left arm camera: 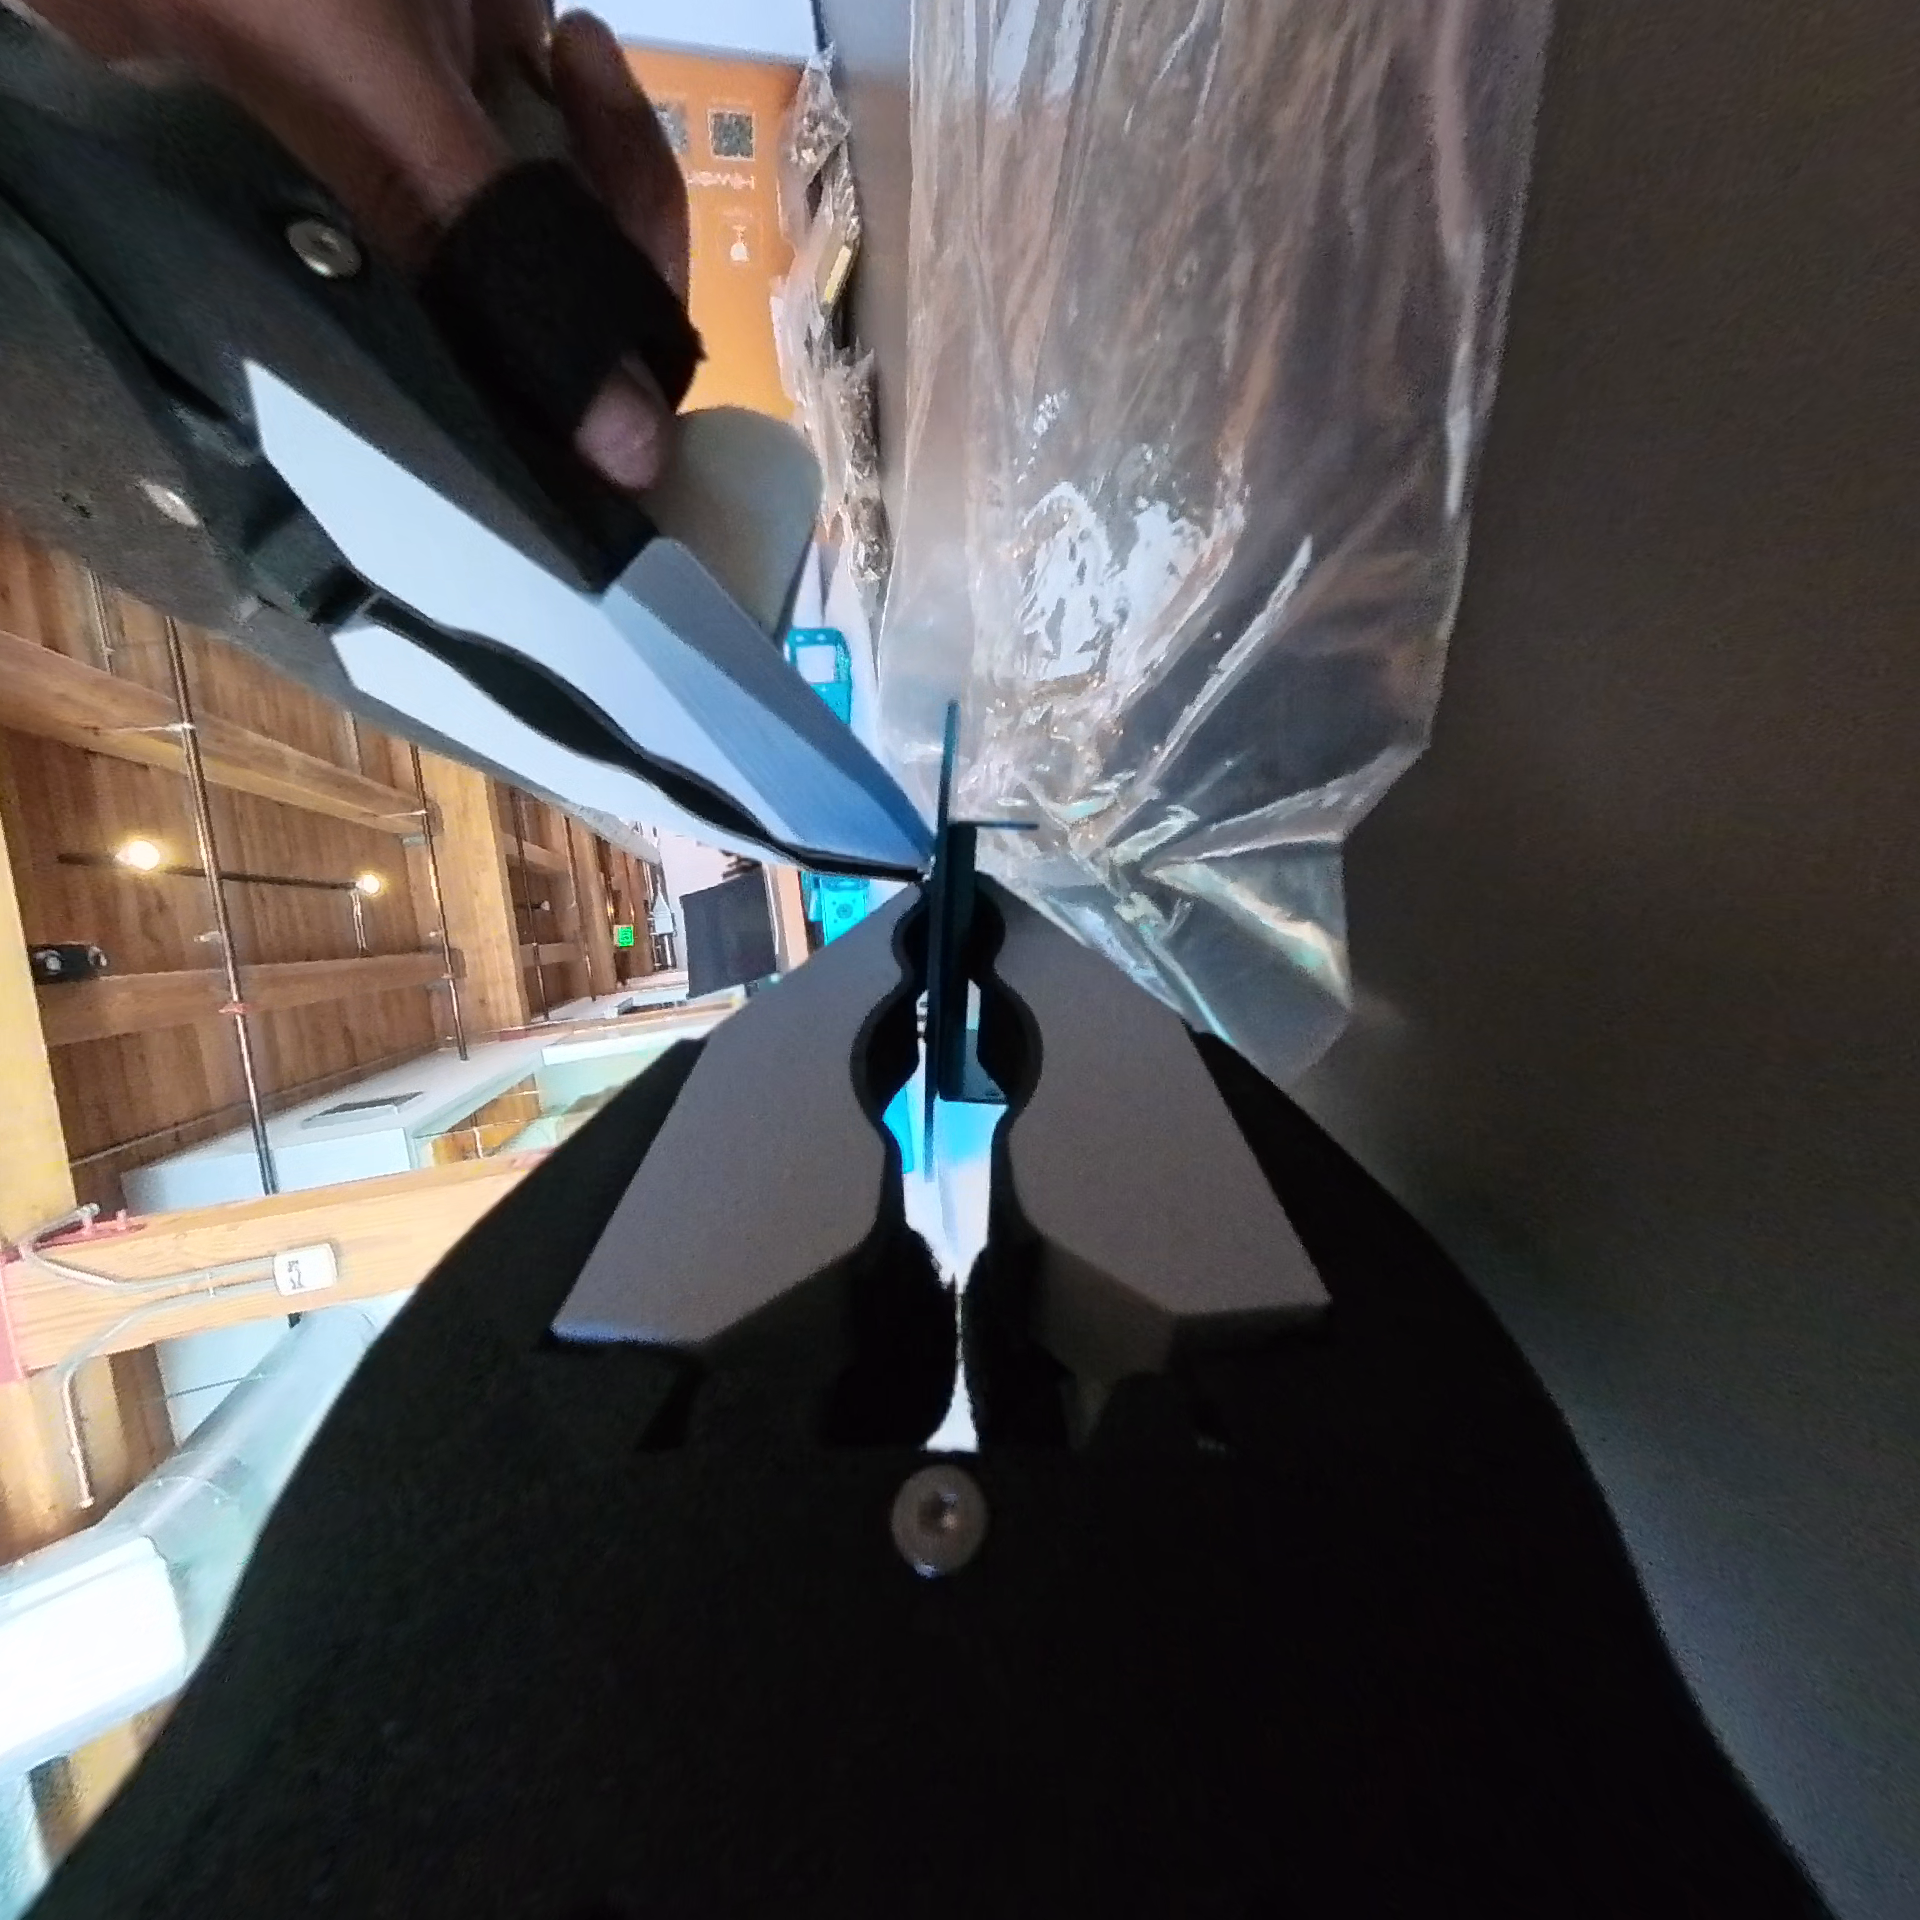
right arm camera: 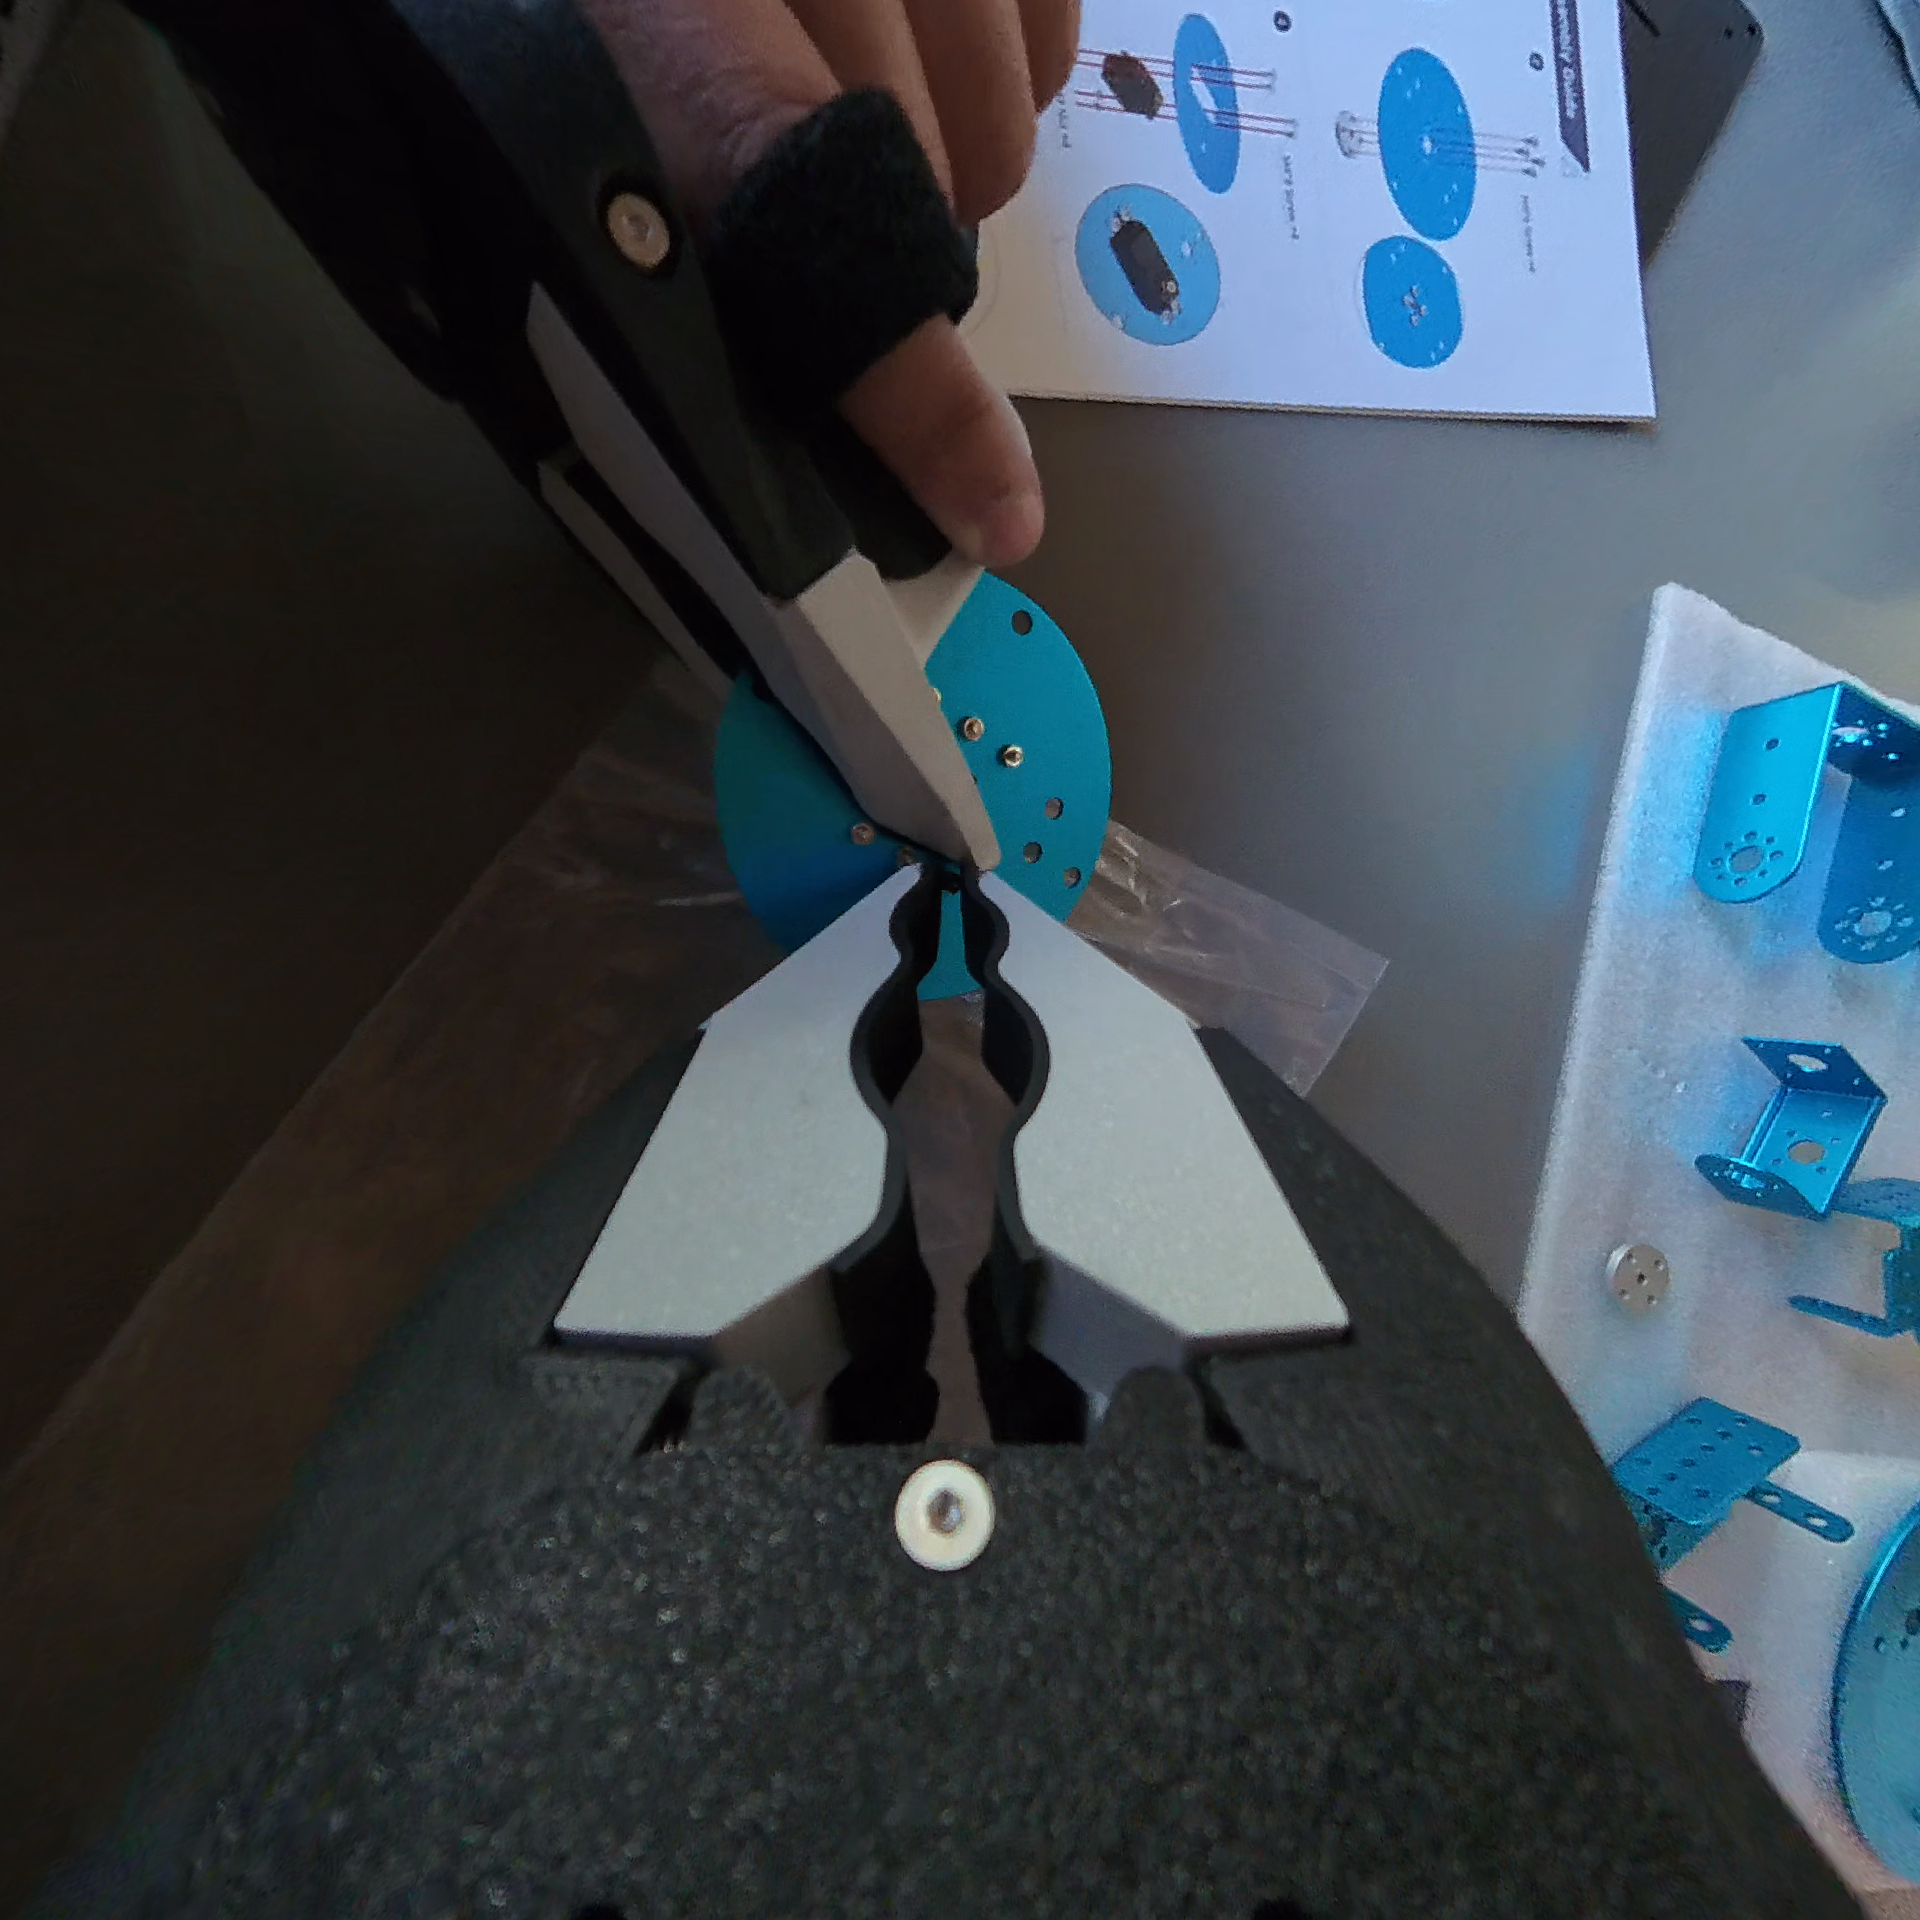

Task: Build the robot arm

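Note:
My left gripper [left arm camera: 951,904] is shut on a round blue metal disc [left arm camera: 951,935], which I see edge-on between its fingers. In the right wrist view the disc [right arm camera: 1029,727] faces me, with several holes and small brass fasteners, and the left gripper [right arm camera: 977,854] comes in from the upper left, held by a hand. My right gripper [right arm camera: 948,883] has its tips nearly together at the disc's face, on a small dark part. In the left wrist view the right gripper [left arm camera: 920,868] touches the disc from the left. A clear plastic bag [left arm camera: 1143,520] lies behind it.
A printed instruction sheet [right arm camera: 1330,208] lies at the far side of the grey table [right arm camera: 1351,623]. A white foam tray [right arm camera: 1621,1039] at the right holds several blue metal brackets [right arm camera: 1808,800]. A clear bag [right arm camera: 1226,956] lies under the disc. Small hardware bags [left arm camera: 831,260] sit further back. The grippers are tip to tip, or close to it.

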